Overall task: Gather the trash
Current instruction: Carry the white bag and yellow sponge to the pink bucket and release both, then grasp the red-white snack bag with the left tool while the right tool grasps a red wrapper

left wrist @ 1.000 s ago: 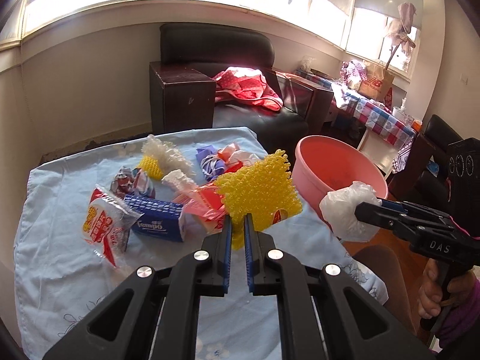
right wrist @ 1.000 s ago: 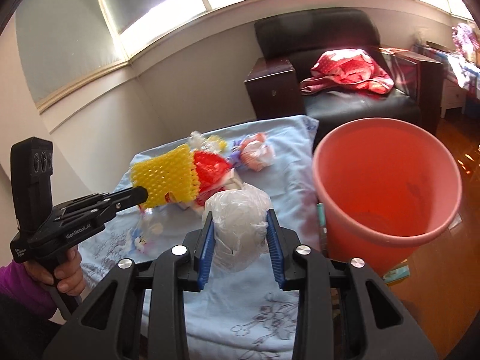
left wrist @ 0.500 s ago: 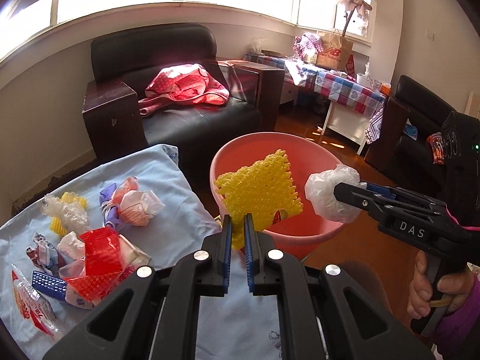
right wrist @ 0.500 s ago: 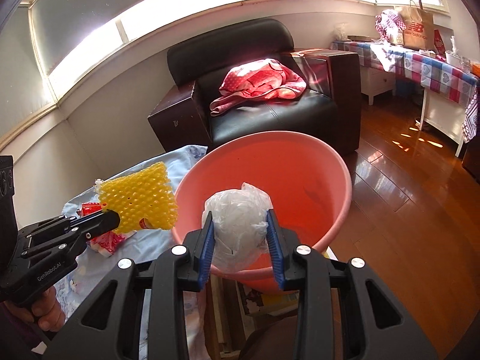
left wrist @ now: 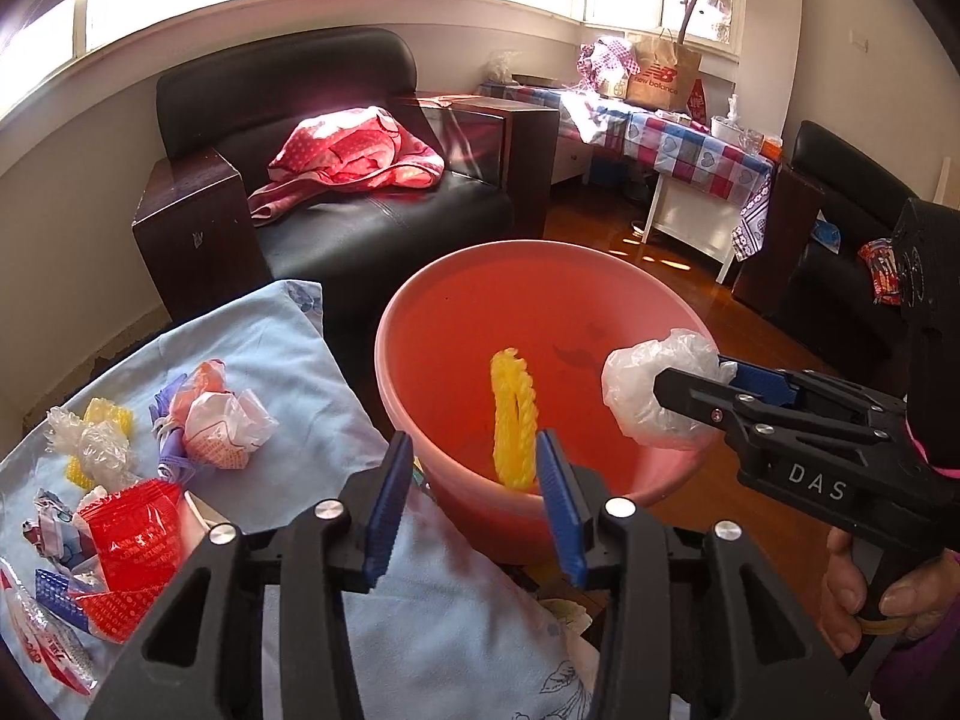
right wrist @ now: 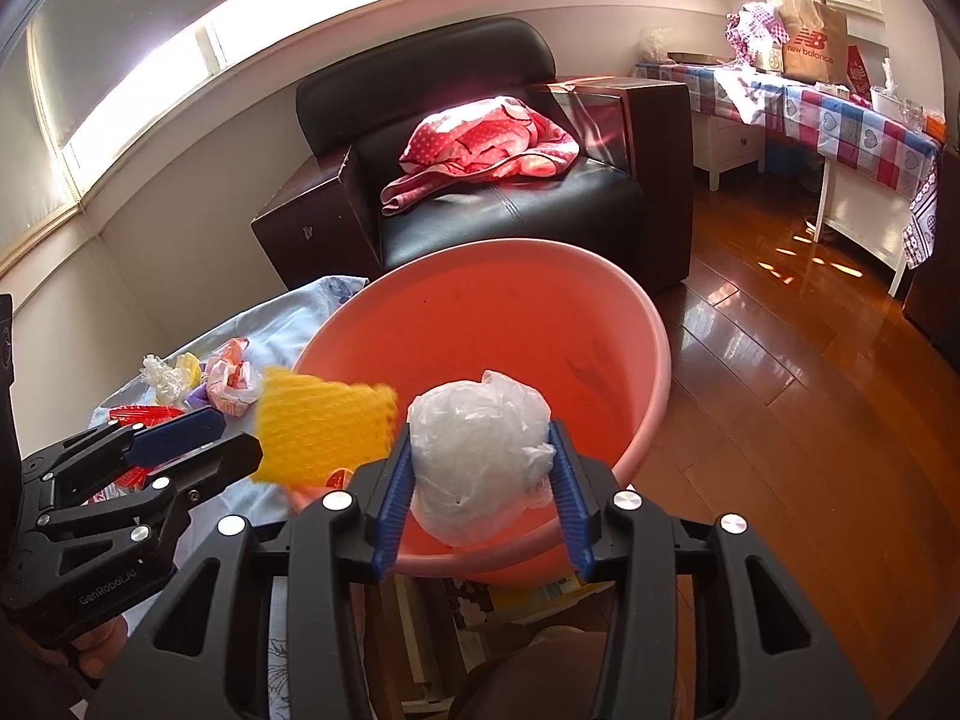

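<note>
A pink basin (left wrist: 540, 249) (right wrist: 498, 246) stands beside the table's right edge. My left gripper (left wrist: 474, 450) (right wrist: 234, 438) is above its near rim and its jaws are opening. A yellow foam net (left wrist: 513, 420) (right wrist: 324, 426) hangs edge-on between them, free of the left pad and blurred in the right wrist view. My right gripper (right wrist: 480, 438) (left wrist: 690, 381) is over the basin too. Its jaws are opening, and both pads still touch a crumpled white plastic bag (right wrist: 480, 456) (left wrist: 642, 396).
The table's light blue cloth (left wrist: 270, 348) carries several wrappers, among them a red one (left wrist: 132, 534) and a crumpled pink-white one (left wrist: 219, 426). A black armchair (left wrist: 360, 222) holding a red cloth (left wrist: 348, 150) stands behind. Wooden floor (right wrist: 810, 390) lies to the right.
Both grippers swung from over the table to above the basin. The left jaws have parted and the yellow net has slipped down between them. The right jaws are slightly wider around the bag.
</note>
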Demonstrator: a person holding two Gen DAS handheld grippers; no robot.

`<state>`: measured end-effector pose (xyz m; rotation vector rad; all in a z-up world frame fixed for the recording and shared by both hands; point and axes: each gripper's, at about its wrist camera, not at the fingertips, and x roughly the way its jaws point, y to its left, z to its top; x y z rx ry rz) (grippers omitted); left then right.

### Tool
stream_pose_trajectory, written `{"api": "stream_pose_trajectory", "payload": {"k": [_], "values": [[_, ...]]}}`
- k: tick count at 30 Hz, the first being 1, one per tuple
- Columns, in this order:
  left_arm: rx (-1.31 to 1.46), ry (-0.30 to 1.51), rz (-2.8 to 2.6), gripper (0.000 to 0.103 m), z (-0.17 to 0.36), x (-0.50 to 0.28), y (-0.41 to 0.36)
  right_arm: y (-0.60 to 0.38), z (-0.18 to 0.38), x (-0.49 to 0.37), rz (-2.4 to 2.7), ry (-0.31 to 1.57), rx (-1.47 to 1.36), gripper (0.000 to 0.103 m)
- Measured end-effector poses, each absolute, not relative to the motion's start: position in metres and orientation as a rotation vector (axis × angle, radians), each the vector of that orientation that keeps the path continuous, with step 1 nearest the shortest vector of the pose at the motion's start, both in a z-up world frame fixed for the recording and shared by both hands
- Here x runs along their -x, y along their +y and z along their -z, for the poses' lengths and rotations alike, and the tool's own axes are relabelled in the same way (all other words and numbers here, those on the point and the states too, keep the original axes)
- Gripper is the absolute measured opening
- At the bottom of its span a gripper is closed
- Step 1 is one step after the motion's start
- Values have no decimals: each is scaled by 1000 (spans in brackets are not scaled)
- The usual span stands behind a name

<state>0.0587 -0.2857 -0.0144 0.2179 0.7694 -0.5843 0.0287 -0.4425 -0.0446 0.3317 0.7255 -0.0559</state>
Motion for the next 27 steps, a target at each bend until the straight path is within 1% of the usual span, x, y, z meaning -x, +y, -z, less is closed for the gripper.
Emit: {"api": "stream_pose_trajectory", "payload": {"k": [7,17,27], "values": [[-166,754,580,45,5,-56,-270,-441,43,-29,71,732,-333,49],[-93,717,542,45,-12,-39,-226,-432,35,-25,73,731,-314,50],[-58,653,405,52,-23,-7,-145,-369,19,-19,-80,716,-242,50]]}}
